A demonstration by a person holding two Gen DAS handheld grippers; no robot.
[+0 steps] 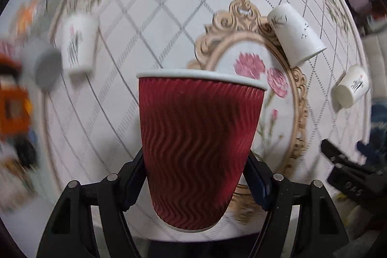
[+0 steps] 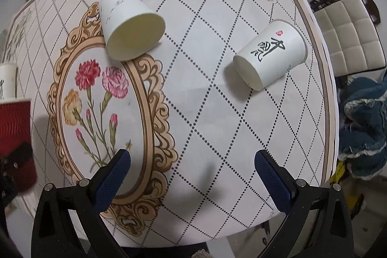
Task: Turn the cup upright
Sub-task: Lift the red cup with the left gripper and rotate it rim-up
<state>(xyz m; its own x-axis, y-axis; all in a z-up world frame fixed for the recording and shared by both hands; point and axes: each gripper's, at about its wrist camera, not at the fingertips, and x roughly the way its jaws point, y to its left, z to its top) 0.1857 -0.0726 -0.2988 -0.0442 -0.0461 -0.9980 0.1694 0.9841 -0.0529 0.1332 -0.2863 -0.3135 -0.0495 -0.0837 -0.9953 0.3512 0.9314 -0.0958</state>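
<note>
My left gripper (image 1: 197, 175) is shut on a red ribbed paper cup (image 1: 198, 146), held mouth-up above the table; the cup also shows at the left edge of the right wrist view (image 2: 14, 137). A plain white cup (image 2: 130, 25) lies on its side on the ornate flower frame, mouth toward me; it also shows in the left wrist view (image 1: 296, 34). A white cup with black lettering (image 2: 271, 55) lies on its side at the right, also seen in the left wrist view (image 1: 350, 88). My right gripper (image 2: 192, 175) is open and empty over the table's near part.
A round table (image 2: 217, 113) with a diamond-check cloth and a printed flower frame (image 2: 96, 100). Another white cup (image 1: 77, 42) stands at the far left, blurred. A cream chair (image 2: 348, 38) and blue cloth (image 2: 362, 122) lie beyond the right edge.
</note>
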